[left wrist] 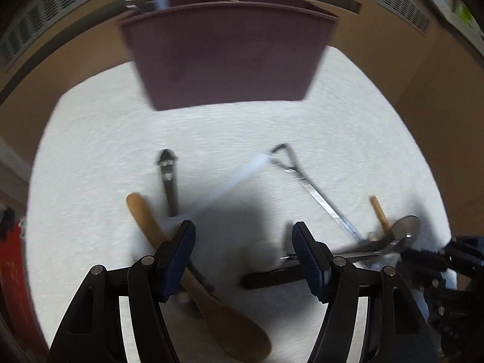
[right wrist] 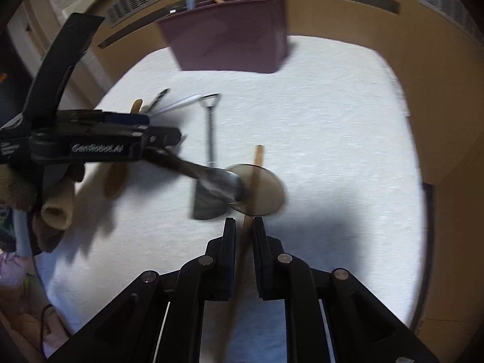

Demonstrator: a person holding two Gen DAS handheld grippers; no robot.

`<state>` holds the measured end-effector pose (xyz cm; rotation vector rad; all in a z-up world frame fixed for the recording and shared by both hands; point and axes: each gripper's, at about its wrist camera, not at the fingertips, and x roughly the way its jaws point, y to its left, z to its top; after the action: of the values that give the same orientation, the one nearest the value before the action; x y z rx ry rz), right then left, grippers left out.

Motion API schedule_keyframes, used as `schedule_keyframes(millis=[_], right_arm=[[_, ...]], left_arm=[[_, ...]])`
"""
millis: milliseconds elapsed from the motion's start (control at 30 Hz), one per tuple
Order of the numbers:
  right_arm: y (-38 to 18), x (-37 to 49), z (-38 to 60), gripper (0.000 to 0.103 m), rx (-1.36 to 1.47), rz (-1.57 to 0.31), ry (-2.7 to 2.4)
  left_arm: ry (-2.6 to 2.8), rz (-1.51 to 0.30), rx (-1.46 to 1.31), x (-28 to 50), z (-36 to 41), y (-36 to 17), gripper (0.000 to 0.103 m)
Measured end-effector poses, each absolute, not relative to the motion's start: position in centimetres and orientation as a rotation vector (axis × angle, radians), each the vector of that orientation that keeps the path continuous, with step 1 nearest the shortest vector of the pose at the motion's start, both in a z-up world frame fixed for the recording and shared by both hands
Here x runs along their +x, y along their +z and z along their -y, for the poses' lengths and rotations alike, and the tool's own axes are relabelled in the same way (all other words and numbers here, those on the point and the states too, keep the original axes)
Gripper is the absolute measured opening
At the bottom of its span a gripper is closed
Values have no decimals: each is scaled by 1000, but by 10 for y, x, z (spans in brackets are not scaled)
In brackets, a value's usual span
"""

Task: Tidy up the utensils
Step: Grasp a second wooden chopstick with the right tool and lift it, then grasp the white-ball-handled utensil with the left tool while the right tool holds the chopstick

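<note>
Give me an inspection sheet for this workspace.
Surface: white textured cloth on brown tabletop.
Job's things: maroon plastic bin already holding some utensils; wooden paddle, black opener, white-handled tool, metal spatula and metal spoon lying on the cloth.
Clutter: nothing seen.
Grippers: left gripper jaws open, empty; right gripper jaws narrow around wooden stick, grip unclear.
Cables: thin dark cord off the cloth.
Surroundings: grey vent grilles.
</note>
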<state>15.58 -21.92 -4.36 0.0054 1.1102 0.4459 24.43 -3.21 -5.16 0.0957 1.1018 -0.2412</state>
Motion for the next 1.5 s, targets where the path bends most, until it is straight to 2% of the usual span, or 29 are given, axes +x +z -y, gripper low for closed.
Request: schedule_keyframes(millis=[200,300,433,600,733,900,1067,1100,1133,1233,1300,1500], right_arm=[[-42,154,200,15,-37,-1110,476],[-40,154,214,27,-51,-1097,425],[-38,155,238,28,-61,-1080,347],[-43,157,256,28,-47,-1084,278],[-44,151,260,30,-50,-1065,268],[-44,148,266,39,-80,-1035,227],[-47,149,267,43,-65,-1035,222],[-47,149,267,47,-59,-1035,227],[-47,149,266,51,-51,-1035,232],[-45,147,262,52,-39,-1030,248],[-43,145,261,52,-39,-1027,251],[-39,147,255,54,-35,-1039,280]], left_arm=[[-214,-1083,-20,237,-5,-29,67],[-270,-1109,-100,227,-9,-22,67],[-347,-1142,-87,212,-1,-25,67],[-445,-1277,-228,213,19,-47,61],[-408,-1282,-306,229,23,-50,60],[-362,-1269,-267,263,49,-52,60],[-315,-1243,-155,295,90,-53,60],[-308,-1227,-121,300,99,-54,58],[-296,-1205,-70,302,107,-55,52],[-273,-1120,94,297,121,-57,36],[-309,-1084,163,286,119,-58,32],[-377,-1074,231,251,68,-53,31]])
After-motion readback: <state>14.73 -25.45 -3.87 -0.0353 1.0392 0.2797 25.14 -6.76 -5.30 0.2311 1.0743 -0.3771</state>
